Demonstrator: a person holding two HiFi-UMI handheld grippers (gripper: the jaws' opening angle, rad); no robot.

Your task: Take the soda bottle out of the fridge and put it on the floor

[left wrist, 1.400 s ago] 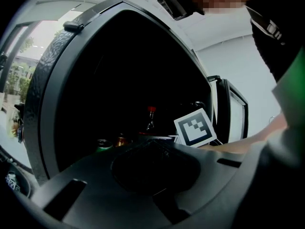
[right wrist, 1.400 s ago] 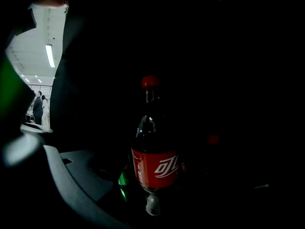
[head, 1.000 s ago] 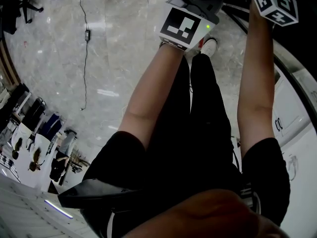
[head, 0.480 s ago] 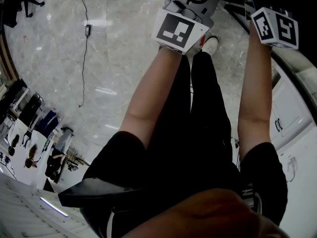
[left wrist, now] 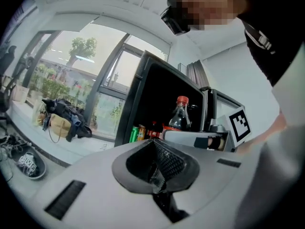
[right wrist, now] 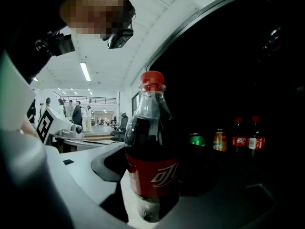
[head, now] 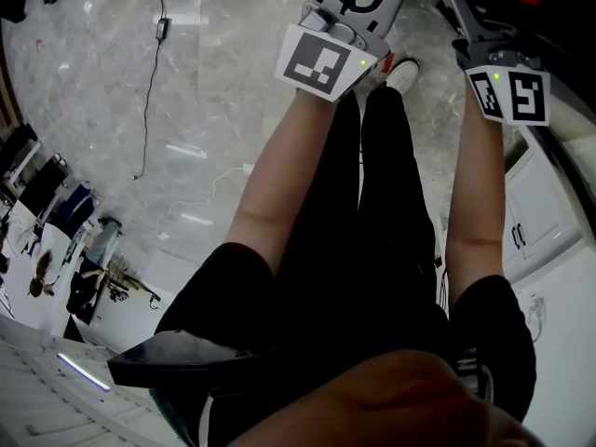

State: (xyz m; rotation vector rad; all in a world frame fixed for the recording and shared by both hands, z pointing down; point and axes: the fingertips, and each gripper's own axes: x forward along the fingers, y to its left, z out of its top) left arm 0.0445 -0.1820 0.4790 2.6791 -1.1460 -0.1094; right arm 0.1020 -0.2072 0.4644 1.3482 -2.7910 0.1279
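Now, soda bottle [right wrist: 151, 147]: clear plastic, filled with dark cola to the shoulder, a red cap [right wrist: 152, 78] on top, and a red label with white script round the lower body; it stands upright
Bottle and jaws: the bottle sits between the jaws of the right gripper [right wrist: 152, 199], which are clamped on its lower part at and below the label; neck and cap rise clear above them
Left gripper [left wrist: 156, 171]: jaws pressed together with nothing between them, beside the right gripper and not touching the bottle
Where the bottle is: held in the air in front of the open fridge [right wrist: 238, 70]; in the left gripper view it stands against the dark opening
Inside the fridge: behind the bottle stand a green can [right wrist: 196, 139], an orange can [right wrist: 219, 140] and two small red-labelled bottles [right wrist: 247, 138] in a row, well apart from the held bottle
Floor [head: 186, 110]: pale marble, far below both grippers in the head view, with a black cable [head: 149, 82] trailing across it
Change over the last second: in the head view both grippers have come lower in the picture, the right one more than the left, and the red cap has come into sight at the top edge above the right gripper
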